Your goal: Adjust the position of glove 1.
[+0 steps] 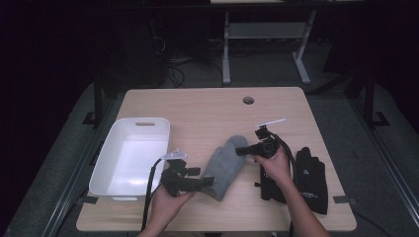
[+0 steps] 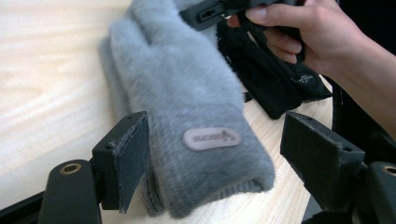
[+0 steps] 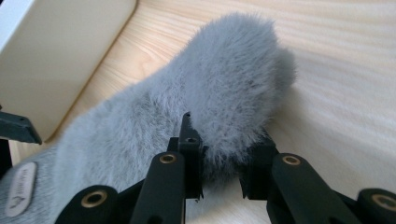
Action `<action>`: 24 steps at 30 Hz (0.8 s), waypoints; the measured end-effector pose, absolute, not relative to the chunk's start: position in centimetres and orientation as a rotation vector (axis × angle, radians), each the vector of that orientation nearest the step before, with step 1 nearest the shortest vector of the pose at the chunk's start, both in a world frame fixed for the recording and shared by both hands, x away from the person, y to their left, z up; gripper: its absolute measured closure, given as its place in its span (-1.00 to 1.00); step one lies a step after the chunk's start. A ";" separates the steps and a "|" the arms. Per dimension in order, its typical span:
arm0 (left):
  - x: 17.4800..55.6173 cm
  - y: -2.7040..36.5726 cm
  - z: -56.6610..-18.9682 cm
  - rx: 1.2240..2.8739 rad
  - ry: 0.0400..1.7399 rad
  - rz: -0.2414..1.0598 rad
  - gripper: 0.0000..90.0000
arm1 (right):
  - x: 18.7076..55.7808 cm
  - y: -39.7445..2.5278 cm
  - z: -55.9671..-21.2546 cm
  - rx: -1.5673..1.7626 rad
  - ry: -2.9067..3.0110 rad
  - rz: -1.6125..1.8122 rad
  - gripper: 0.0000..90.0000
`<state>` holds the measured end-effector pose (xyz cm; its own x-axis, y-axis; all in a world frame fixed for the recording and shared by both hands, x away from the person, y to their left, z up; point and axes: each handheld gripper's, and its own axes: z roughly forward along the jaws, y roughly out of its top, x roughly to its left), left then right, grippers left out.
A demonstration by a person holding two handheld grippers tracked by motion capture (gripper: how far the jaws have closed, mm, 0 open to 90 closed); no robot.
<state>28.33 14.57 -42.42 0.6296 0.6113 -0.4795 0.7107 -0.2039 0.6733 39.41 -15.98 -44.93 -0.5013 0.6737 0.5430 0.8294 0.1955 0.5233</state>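
- Presently, a grey furry mitten (image 1: 225, 167) lies flat on the wooden tabletop (image 1: 207, 111), at lower centre of the high view, fingertip end toward the upper right and cuff toward the lower left.
- Left tongs (image 1: 206, 180) sit at the lower left of the mitten in the high view, held by the person's left hand (image 1: 168, 200). In the left gripper view the jaws stand wide apart, one on each side of the mitten's cuff (image 2: 210, 184), neither pressing on it: open.
- An oval label (image 2: 211, 138) shows on the cuff between those jaws.
- Right tongs (image 1: 243, 150) sit at the mitten's upper right edge in the high view, held by the right hand (image 1: 274, 165). In the right gripper view the jaws are drawn close together with the fur of the mitten's thumb (image 3: 233, 107) pinched between them: gripping the mitten.
- A white bin (image 1: 131, 158) stands at the left of the tabletop, just beside the left tongs and apart from the mitten; its side wall shows at the upper left of the right gripper view.
- Black gloves (image 1: 309, 180) lie at the lower right of the tabletop, beside the right forearm.
- A round hole (image 1: 248, 100) is set in the tabletop near its far edge.
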 end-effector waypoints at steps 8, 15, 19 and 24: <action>29.5 14.2 -44.4 1.906 1.145 -0.288 -0.53 | 39.3 -16.1 -45.3 -1.456 -2.299 -1.173 0.63; 30.0 13.5 -45.3 1.942 1.180 -0.380 -0.62 | 39.0 -16.3 -45.4 -1.473 -2.300 -1.163 0.63; 30.3 13.3 -45.7 1.949 1.180 -0.425 -0.61 | 38.9 -16.6 -45.7 -1.484 -2.277 -1.169 0.63; 30.5 13.4 -45.9 1.938 1.182 -0.482 -0.32 | 38.8 -16.9 -45.8 -1.483 -2.274 -1.185 0.63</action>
